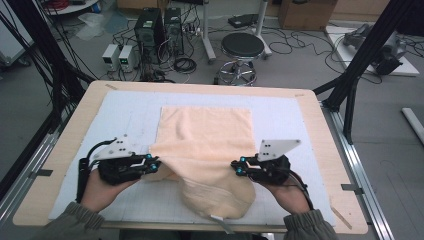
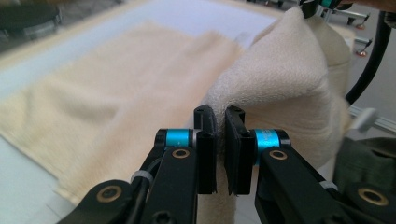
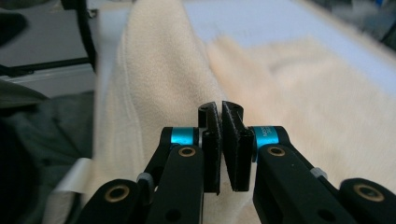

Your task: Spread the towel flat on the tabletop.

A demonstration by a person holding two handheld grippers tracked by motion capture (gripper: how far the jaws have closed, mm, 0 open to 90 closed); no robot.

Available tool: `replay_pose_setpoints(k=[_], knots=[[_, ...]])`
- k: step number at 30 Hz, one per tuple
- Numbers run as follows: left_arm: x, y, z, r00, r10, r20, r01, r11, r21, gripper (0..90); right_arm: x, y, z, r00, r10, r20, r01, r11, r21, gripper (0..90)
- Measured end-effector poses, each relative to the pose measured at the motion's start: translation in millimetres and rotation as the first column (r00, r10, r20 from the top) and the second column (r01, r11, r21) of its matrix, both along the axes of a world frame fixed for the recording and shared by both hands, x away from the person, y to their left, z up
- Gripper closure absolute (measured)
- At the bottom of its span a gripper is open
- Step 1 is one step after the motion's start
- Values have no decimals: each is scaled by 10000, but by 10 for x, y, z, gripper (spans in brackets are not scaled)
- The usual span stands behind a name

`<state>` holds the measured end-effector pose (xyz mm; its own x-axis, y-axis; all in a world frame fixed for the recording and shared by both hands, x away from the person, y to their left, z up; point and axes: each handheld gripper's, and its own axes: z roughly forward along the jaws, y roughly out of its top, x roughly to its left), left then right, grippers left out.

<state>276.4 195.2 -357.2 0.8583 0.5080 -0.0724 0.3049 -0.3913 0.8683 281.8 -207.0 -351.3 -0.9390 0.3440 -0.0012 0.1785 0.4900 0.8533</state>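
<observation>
A peach towel [image 1: 205, 130] lies on the white mat [image 1: 285, 115], its far half flat. Its near part is raised between my two grippers and sags in a rounded fold toward the table's front edge. My left gripper [image 1: 154, 165] is shut on the towel's left side. In the left gripper view its jaws [image 2: 220, 121] pinch a thick ridge of towel [image 2: 280, 79]. At the right side of the raised part, my right gripper [image 1: 236, 167] is shut on the cloth too. In the right gripper view the pads [image 3: 220, 114] clamp a fold of towel [image 3: 159, 70].
The mat covers a wooden table [image 1: 70, 140]. Beyond its far edge the floor holds a black stool [image 1: 242, 47], computer towers [image 1: 150, 25], small power supplies [image 1: 119, 56] and cables. A black frame post [image 1: 360, 60] stands at the far right corner.
</observation>
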Motion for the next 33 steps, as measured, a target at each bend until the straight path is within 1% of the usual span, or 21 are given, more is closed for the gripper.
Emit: replay_pose_setpoints(k=[1,2,4,5,7,9,11,13,14,16,17,18,19,21,22,24,25,26,29,32,33], knots=[[108,-36,-110,9995,206,-244,-203,9997,110,835,62,11,-82,9997,-164,-175,161,9997,-164,861],[193,-70,-184,9985,376,-387,-368,9991,194,834,179,22,-216,9987,-367,-359,353,9986,-398,860],[345,-143,-278,9981,546,-288,-533,9976,439,828,348,50,-396,9953,-746,-613,683,9927,-993,858],[416,-180,-313,9972,703,-267,-689,9963,508,828,421,58,-466,9937,-927,-625,853,9900,-1124,857],[556,-228,-377,9946,996,-278,-976,9930,660,824,534,53,-547,9895,-1159,-858,1056,9876,-1161,853],[676,-245,-453,9893,1390,-435,-1352,9876,796,799,645,26,-596,9868,-1437,-747,1356,9853,-1040,844],[759,-216,-510,9813,1787,-716,-1732,9819,766,717,719,-24,-613,9809,-1751,-851,1691,9829,-727,804],[788,-146,-505,9747,2062,-861,-2022,9780,520,634,727,-63,-603,9779,-1914,-844,1879,9810,-474,735],[775,-110,-483,9727,2155,-862,-2136,9764,309,601,707,-89,-579,9770,-1942,-879,1915,9808,-383,722],[731,-35,-416,9752,2133,-592,-2126,9770,173,577,641,-126,-519,9791,-1923,-658,1908,9812,-286,702],[698,-11,-385,9751,2152,-529,-2155,9765,-6,566,601,-147,-483,9803,-1899,-541,1888,9817,-247,694],[660,11,-353,9772,2069,-477,-2074,9782,-70,552,560,-170,-448,9799,-1935,-483,1929,9811,-183,688],[612,35,-322,9812,1899,-343,-1902,9817,-38,550,524,-195,-415,9826,-1817,-396,1817,9833,-22,687],[502,71,-274,9849,1721,-172,-1722,9851,-51,548,409,-229,-357,9852,-1698,-231,1702,9853,162,686],[442,84,-259,9876,1563,-148,-1566,9875,-197,542,347,-237,-340,9866,-1621,-170,1625,9864,230,687],[326,103,-248,9910,1336,37,-1334,9906,-299,542,222,-242,-335,9917,-1275,-153,1279,9914,290,686],[259,104,-266,9931,1173,-67,-1175,9918,-501,543,180,-237,-344,9931,-1170,-123,1173,9929,221,682],[216,98,-289,9956,931,-134,-937,9941,-552,545,125,-226,-370,9944,-1048,-104,1049,9944,114,672],[135,32,-393,9980,521,-349,-536,9975,-458,549,49,-192,-470,9961,-844,-263,842,9964,-108,641],[134,-64,-520,9986,290,-450,-289,9996,33,528,34,-158,-593,9943,-974,-429,961,9949,-301,571],[153,-99,-557,9987,215,-468,-197,9990,393,513,39,-147,-633,9934,-1071,-400,1055,9936,-411,563]])
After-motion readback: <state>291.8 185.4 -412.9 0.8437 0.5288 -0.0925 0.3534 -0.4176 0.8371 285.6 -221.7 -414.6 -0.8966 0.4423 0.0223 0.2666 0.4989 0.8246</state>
